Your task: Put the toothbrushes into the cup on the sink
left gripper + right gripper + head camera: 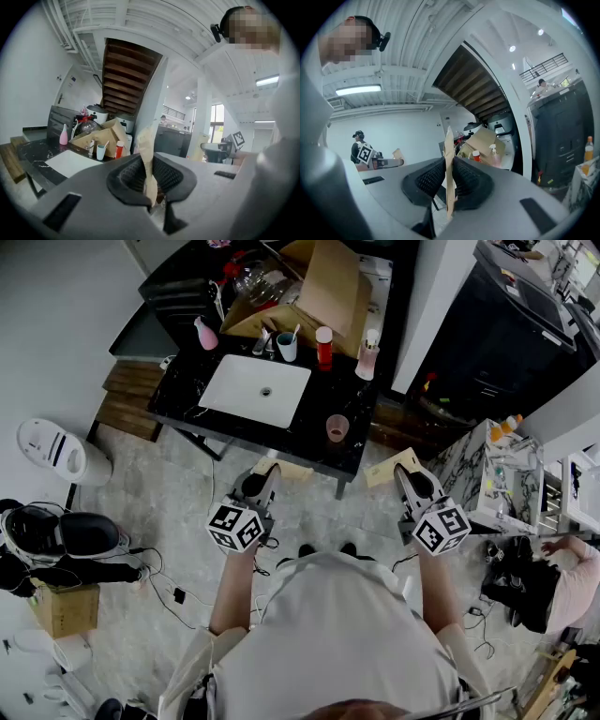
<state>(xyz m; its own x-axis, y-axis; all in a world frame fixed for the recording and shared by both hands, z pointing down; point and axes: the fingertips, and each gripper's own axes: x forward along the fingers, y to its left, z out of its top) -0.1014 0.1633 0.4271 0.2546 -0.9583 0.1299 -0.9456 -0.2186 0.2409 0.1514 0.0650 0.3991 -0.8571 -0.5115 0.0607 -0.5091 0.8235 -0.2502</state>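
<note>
- Our left gripper (149, 177) has its jaws pressed together on a thin tan card (146, 143), which stands upright between the pads
- Our right gripper (450, 182) clamps a second tan card (449, 152) the same way
- Both grippers hang level, off the front edge of the black worktop (186, 395)
- The pale blue cup (288, 349) stands at the worktop's back edge, just behind the white basin (255, 390), with a toothbrush (296, 332) leaning in it
- A red bottle (323, 348) stands just right of that cup, and a pink cup (337, 428) sits near the front right corner
</note>
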